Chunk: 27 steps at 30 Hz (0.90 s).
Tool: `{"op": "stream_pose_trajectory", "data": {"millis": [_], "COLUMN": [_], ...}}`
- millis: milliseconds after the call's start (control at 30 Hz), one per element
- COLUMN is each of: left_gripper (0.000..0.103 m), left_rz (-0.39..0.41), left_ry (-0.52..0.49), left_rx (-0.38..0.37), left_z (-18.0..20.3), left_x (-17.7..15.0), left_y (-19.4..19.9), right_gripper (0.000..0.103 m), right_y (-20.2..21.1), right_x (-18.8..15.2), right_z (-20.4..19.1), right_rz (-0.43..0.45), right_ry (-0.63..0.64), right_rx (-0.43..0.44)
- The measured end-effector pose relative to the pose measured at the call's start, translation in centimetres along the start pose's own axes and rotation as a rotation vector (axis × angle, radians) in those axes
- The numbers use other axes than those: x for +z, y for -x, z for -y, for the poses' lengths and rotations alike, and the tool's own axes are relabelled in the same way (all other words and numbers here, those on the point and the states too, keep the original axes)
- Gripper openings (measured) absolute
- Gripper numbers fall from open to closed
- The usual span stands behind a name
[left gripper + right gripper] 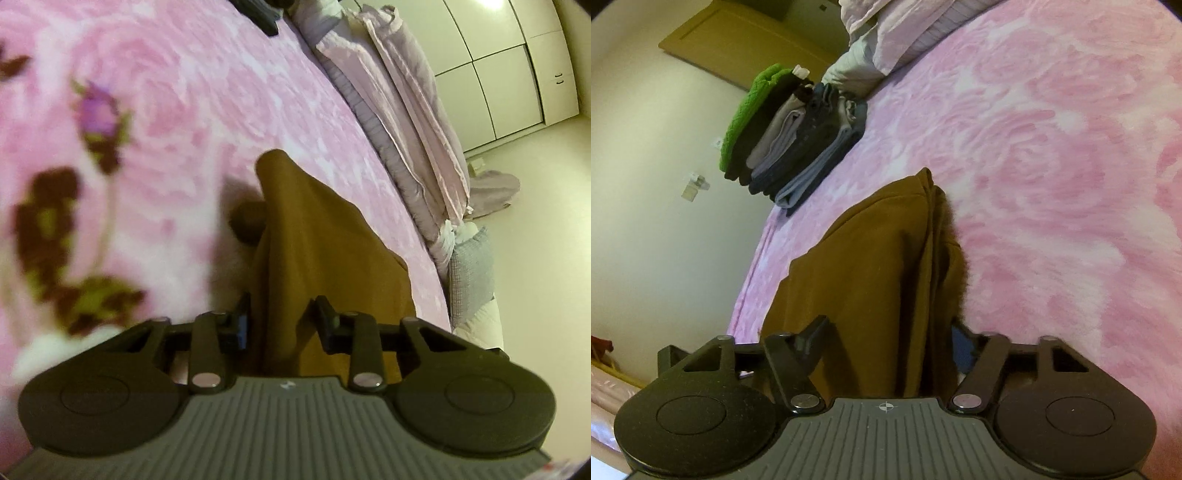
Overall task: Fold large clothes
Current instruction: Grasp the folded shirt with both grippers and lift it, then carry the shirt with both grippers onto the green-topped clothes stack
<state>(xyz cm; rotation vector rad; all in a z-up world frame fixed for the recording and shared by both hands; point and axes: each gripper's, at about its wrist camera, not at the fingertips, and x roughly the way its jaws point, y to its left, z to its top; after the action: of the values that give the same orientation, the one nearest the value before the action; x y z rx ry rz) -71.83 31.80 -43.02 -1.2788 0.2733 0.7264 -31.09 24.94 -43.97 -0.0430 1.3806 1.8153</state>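
Both tongs are gripping the brown garment (314, 240) on the pink bed (221, 92) — left tongs (282, 314) narrowly, right tongs (890, 332) wider; no readable writing is showing.

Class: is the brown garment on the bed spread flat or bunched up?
Bunched up: the brown garment rises in draped folds off the pink bedspread.

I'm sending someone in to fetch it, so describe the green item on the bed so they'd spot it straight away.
On the bed with the pink rose-patterned fleece blanket, look near the pale lilac bedding for the stack of folded clothes. The bright green knitted garment lies folded on top of that stack. It is the only vivid green piece; the layers under it are black, grey and navy.
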Motion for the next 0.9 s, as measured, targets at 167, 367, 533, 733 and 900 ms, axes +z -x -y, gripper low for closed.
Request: {"op": "stream_pose_trajectory", "data": {"millis": [167,367,533,733,900], "left_gripper": [0.011,0.009,0.008,0.008,0.008], "left_rz": [-0.011,-0.023,-0.055,0.026,0.133], "left_ry": [0.018,-0.063,-0.016,0.006,-0.056], "left_rx": [-0.023,0.032,0.063,0.014,-0.001], "left_z": [-0.4,1.5,4.1,9.4,13.4], "left_x": [0.2,0.5,2.5,10.4,21.4], "left_y": [-0.4,-0.2,2.1,9.7,15.9], "right_gripper": [0.029,0.022,0.019,0.019,0.019], "right_y": [-1.3,-0.7,-0.2,-0.4,-4.7], "right_x": [0.1,0.5,3.4,10.4,18.6], "right_z": [0.7,0.4,-4.5,-14.8,-24.7], "right_rz": [0.012,0.021,-0.056,-0.054,-0.026], "right_ry": [-0.027,-0.106,-0.122,-0.074,0.004], "right_rx": [0.043,0.010,-0.110,-0.084,-0.018]}}
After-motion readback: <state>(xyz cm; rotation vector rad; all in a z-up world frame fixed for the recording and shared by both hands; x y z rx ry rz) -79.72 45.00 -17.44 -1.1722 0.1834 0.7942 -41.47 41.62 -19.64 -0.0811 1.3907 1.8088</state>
